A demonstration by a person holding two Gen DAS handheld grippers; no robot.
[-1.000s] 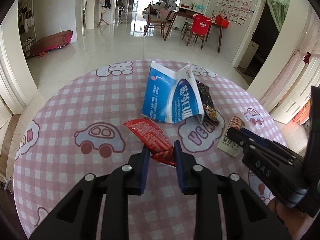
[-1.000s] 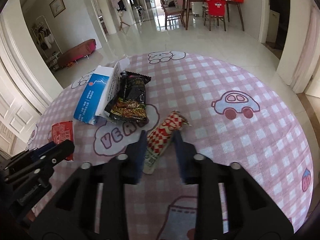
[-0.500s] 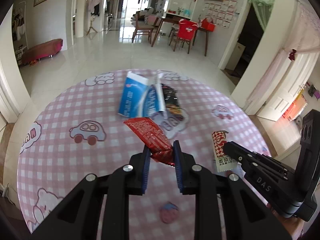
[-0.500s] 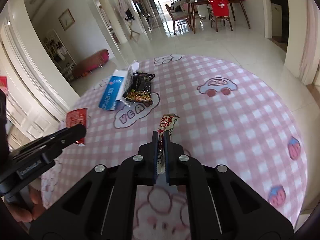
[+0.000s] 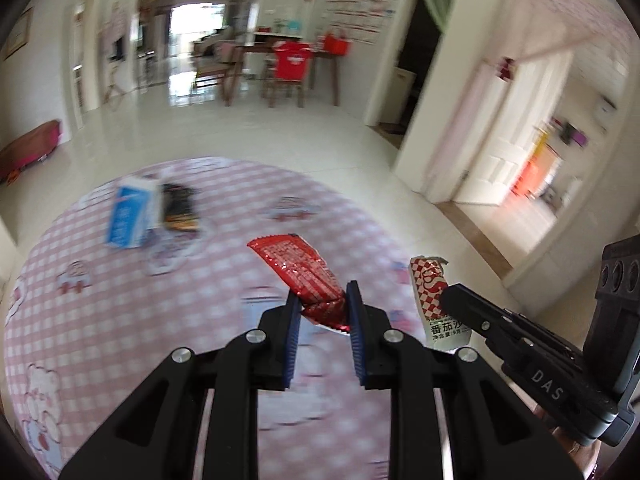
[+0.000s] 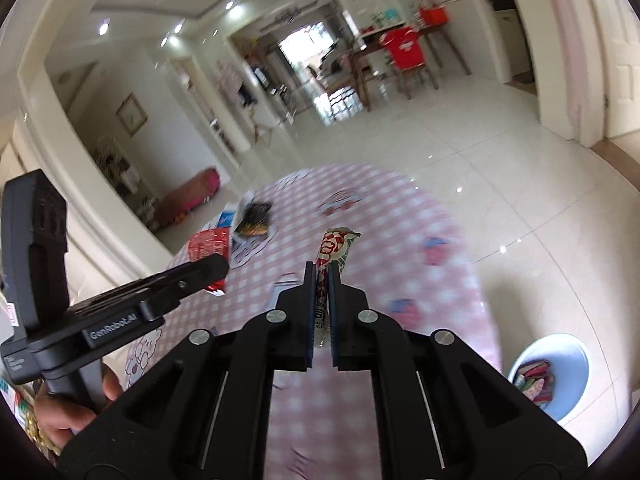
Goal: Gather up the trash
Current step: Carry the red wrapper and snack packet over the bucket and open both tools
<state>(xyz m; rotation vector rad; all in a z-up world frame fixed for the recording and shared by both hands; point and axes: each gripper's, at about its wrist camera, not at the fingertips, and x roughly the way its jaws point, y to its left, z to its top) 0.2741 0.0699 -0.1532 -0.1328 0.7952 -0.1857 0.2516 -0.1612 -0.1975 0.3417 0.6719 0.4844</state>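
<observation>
Left wrist view: the left gripper (image 5: 322, 300) sits at lower centre, its jaws clamped on the lower end of a red foil wrapper (image 5: 298, 272), which sticks up and to the left, off the table. Below it, the round table (image 5: 100, 320) with its pink checked cloth and cartoon prints is motion-blurred. In the upper left part of the table a blue-and-white carton (image 5: 130, 216) lies touching a dark snack bag (image 5: 180, 210) on its right. At lower right the right gripper (image 5: 452, 300) comes in from the frame's edge, pinching a red-and-white checked sachet (image 5: 436, 300) with Chinese print on its white lower end. Background: tiled floor, dining table, chair with a red cover, all blurred.

Right wrist view: the right gripper (image 6: 322, 280) is at centre, jaws fully closed on the checked sachet (image 6: 332, 248), seen edge-on, top end poking up above the fingertips. At left the left gripper (image 6: 212, 266) is held by a hand (image 6: 76, 408) at lower left; the red wrapper (image 6: 208, 246) shows just behind its tip. The carton (image 6: 226, 218) and dark bag (image 6: 254, 220) lie at the table's (image 6: 400, 220) far side, above centre-left. At lower right, a light blue bin (image 6: 560, 364) stands on the floor beside the table, holding colourful wrappers (image 6: 534, 380).
</observation>
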